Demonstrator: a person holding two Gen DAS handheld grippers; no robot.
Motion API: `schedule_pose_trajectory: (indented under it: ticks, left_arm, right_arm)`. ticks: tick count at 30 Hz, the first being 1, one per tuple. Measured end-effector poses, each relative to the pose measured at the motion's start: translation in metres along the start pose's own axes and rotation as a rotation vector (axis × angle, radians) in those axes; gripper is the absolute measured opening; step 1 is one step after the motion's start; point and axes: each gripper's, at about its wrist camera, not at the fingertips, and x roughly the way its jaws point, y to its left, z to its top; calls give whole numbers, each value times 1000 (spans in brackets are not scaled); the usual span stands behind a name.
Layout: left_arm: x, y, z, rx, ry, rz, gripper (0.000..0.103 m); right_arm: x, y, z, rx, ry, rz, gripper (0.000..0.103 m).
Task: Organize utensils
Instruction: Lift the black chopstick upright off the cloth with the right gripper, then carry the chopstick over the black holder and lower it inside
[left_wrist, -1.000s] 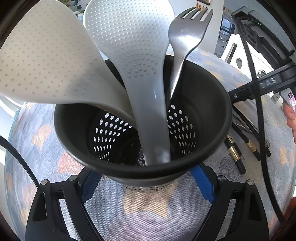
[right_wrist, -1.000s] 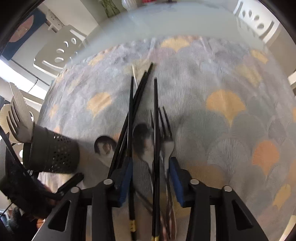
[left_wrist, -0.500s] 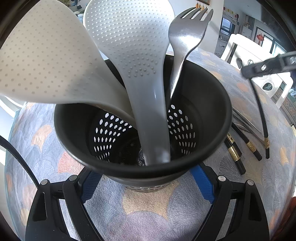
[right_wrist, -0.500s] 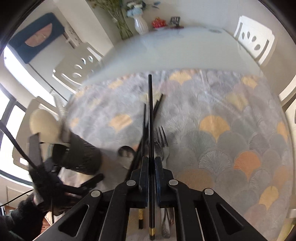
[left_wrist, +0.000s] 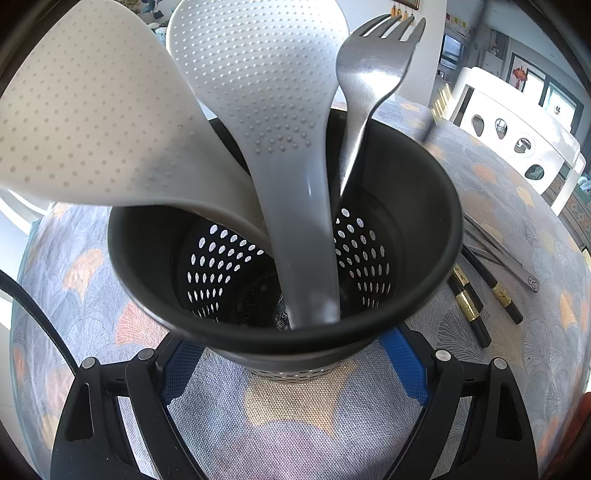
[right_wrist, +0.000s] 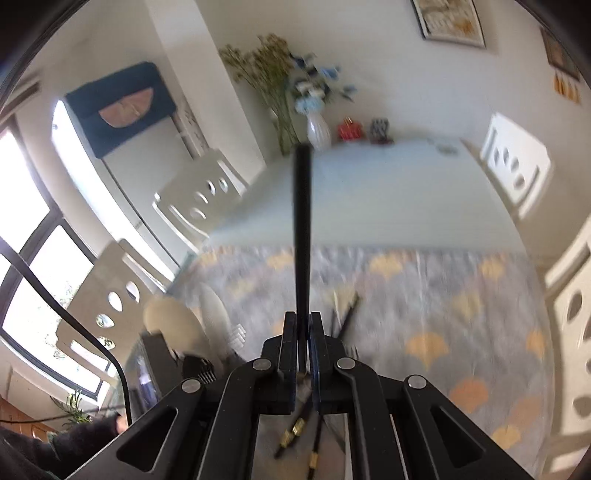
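In the left wrist view my left gripper (left_wrist: 291, 354) is closed around the base of a black perforated utensil holder (left_wrist: 417, 206) on the patterned tablecloth. The holder holds two pale dotted rice paddles (left_wrist: 92, 122) (left_wrist: 266, 92) and a metal fork (left_wrist: 373, 70). In the right wrist view my right gripper (right_wrist: 303, 332) is shut on a black chopstick (right_wrist: 302, 229), which points up and away, high above the table. The holder with its paddles (right_wrist: 173, 321) shows blurred at lower left of that view.
More black chopsticks with gold bands (left_wrist: 469, 306) and a metal utensil handle (left_wrist: 517, 269) lie on the cloth right of the holder; they also show below my right gripper (right_wrist: 295, 432). White chairs (left_wrist: 517, 133) stand around the table. A vase of flowers (right_wrist: 317, 129) stands at the far end.
My right gripper closed on one chopstick, lifted it off the cloth and tilted up, moving toward the holder. The left gripper and the holder have not moved.
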Motion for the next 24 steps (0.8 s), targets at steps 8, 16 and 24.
schedule_pose_trajectory:
  ticks: [8,16,24]
  left_arm:
    - [0,-1,0,0,0,0,89]
    - [0,0,0,1,0,0,89]
    - [0,0,0,0,0,0,89]
  right_arm:
    - [-22,40,50,-76,-119,73,5]
    - [-24,71,64,-120,-126,162,5]
    - [7,78,40,-106,-26,208,5]
